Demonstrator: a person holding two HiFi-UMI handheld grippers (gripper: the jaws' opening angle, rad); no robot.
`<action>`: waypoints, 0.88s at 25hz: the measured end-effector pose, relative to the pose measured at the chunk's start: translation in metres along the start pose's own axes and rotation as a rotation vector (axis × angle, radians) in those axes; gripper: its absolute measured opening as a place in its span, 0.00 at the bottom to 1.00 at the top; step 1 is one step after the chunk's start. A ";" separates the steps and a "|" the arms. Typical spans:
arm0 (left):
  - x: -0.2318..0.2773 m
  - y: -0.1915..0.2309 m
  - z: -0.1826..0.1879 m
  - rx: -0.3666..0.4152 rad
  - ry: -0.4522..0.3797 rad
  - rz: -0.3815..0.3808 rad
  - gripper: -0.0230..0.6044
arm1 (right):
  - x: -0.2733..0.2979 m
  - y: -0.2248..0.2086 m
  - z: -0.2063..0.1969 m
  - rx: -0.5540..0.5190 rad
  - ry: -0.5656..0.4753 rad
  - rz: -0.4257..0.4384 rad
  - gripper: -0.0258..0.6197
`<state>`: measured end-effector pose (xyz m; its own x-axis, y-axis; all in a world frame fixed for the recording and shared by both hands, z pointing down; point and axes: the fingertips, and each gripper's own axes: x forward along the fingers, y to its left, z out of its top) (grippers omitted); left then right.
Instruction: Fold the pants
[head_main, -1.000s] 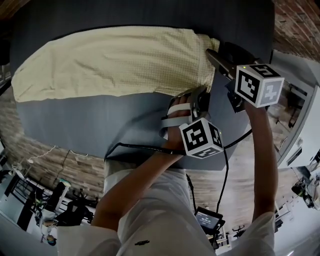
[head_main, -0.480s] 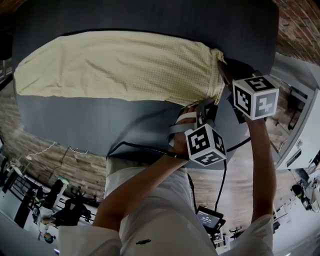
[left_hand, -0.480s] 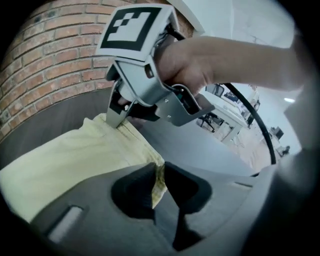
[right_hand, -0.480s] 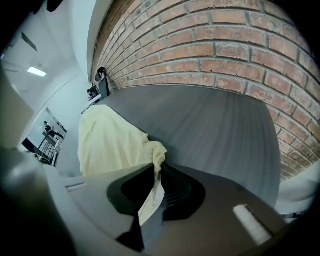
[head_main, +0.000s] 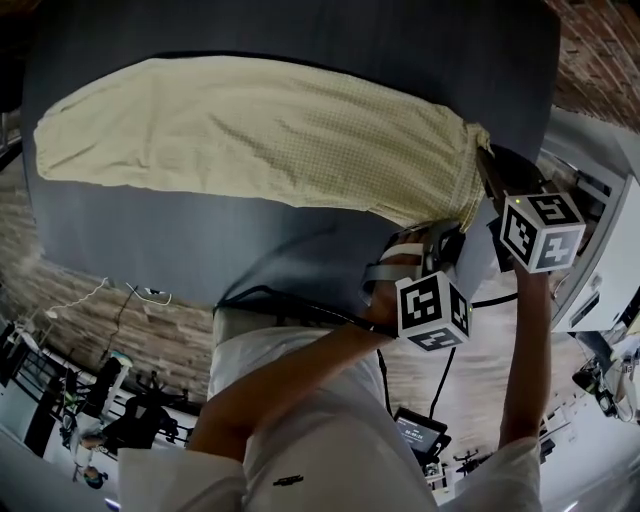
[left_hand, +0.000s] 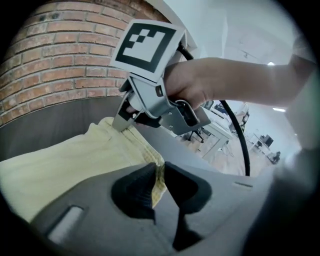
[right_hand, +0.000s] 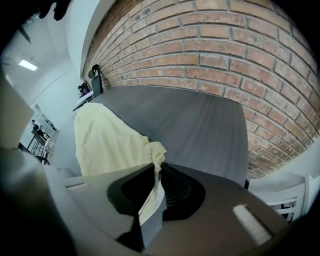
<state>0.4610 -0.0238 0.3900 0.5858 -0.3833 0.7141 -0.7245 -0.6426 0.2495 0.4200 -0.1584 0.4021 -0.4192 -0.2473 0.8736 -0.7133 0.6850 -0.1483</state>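
One pair of pale yellow pants (head_main: 260, 140) lies stretched across the dark grey worktop (head_main: 150, 240). The leg ends are well off to the left of both grippers, and the waistband (head_main: 462, 180) is right at their jaws.

The left hand-held gripper (head_main: 443, 238) sits at the near corner of the waistband. In its own view the jaws are pressed together on a fold of the yellow cloth, and the edge of the band shows in the narrow slit between the pads. Its marker cube (head_main: 432, 310) is on the person's side of it, held in the person's hand.

Just beyond it, at the far corner of the waistband, is the right hand-held gripper (head_main: 485, 160). Its jaws have just been closing, and they pinch a bunched bit of the cloth, which hangs down between the pads. Ahead of this hand-held gripper and to its left, the rest of the pants spreads out over the worktop. Bare grey worktop runs straight ahead of it up to a brick wall (right_hand: 210, 45).
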 end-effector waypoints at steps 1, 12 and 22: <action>-0.004 0.002 0.001 -0.005 -0.010 0.007 0.14 | -0.002 0.000 0.002 -0.001 -0.009 -0.010 0.11; -0.075 0.029 0.016 -0.095 -0.156 0.077 0.14 | -0.025 0.036 0.044 -0.016 -0.081 -0.052 0.11; -0.129 0.064 0.000 -0.133 -0.205 0.145 0.14 | -0.026 0.088 0.083 -0.049 -0.130 -0.072 0.11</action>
<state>0.3386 -0.0155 0.3141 0.5241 -0.5995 0.6049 -0.8393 -0.4841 0.2474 0.3214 -0.1487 0.3273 -0.4392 -0.3813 0.8135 -0.7171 0.6943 -0.0617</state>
